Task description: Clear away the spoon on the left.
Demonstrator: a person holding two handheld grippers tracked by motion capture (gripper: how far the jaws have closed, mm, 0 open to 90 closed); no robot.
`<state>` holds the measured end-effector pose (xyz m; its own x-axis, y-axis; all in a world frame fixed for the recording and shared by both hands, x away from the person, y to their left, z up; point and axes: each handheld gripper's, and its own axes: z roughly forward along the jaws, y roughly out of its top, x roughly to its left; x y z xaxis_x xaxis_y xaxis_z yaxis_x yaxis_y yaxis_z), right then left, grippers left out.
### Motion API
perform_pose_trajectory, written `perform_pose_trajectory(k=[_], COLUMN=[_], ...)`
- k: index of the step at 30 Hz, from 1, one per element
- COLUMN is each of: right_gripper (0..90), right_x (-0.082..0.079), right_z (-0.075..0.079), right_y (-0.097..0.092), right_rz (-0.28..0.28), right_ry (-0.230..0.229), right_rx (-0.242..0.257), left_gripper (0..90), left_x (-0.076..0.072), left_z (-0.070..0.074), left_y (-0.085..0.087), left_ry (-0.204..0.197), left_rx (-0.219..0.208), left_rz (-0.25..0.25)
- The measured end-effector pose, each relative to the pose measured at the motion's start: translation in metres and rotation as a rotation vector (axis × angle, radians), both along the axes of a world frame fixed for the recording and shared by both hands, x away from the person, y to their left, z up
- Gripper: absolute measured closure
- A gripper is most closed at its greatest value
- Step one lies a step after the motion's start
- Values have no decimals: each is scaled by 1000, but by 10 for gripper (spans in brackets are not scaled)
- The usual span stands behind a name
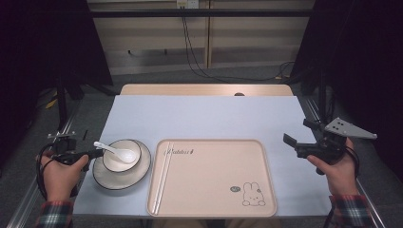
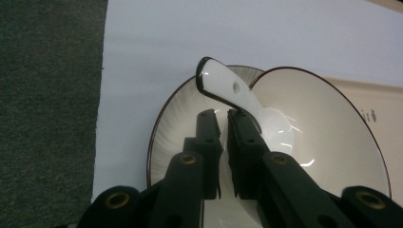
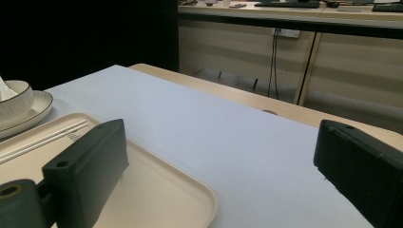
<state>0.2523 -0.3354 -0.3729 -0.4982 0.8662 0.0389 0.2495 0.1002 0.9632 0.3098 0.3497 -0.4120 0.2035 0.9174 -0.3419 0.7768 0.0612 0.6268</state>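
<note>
Blue table (image 1: 204,116): one tray (image 1: 214,209), bowl (image 1: 134,145), plate (image 1: 111,183), spoon (image 1: 114,150); two chopsticks (image 1: 161,178).

From my seat, the far half of the table (image 1: 204,114) lies open — free passage there. Near left, the plate (image 1: 107,178), bowl (image 1: 135,148) and spoon (image 1: 114,150) block the way; the tray (image 1: 214,175) with chopsticks (image 1: 162,178) fills the near middle — low, passable above.

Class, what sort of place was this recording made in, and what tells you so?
Probably a lab or office recording station: a table framed by metal rails, black curtains, and cables running to a wall socket.
</note>
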Motion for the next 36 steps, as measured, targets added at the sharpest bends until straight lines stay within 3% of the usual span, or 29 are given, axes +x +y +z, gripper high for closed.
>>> perform_pose_trajectory(k=[10,11,16,21,24,28,29,33,36], right_gripper=[35,35,35,35,35,35,35,35,35], right_x=[-1,-1,-1,-2,-2,-2,-2,-3,-3], right_z=[1,1,1,2,1,2,2,2,2], right_y=[-1,-1,-1,0,-1,-2,-2,-2,-2], right_rz=[1,4,2,1,0,0,0,-5,-1], right_ry=[-1,-2,-5,-3,-3,-4,-3,-7,-7], right_rx=[7,8,9,13,8,8,11,7,7], left_gripper=[710,679,611,568,567,581,608,724,796], left_x=[-7,-6,-2,7,12,17,18,18,18], left_z=[5,5,4,-5,-9,-13,-14,-13,-9], left_y=[3,0,-5,-11,-15,-15,-17,-20,-24], left_ry=[-44,-62,-68,-75,-82,-91,-91,-106,-129], left_rx=[-37,-63,-49,-53,-70,-97,-119,-114,-147], left_rz=[32,36,22,41,72,77,82,87,95])
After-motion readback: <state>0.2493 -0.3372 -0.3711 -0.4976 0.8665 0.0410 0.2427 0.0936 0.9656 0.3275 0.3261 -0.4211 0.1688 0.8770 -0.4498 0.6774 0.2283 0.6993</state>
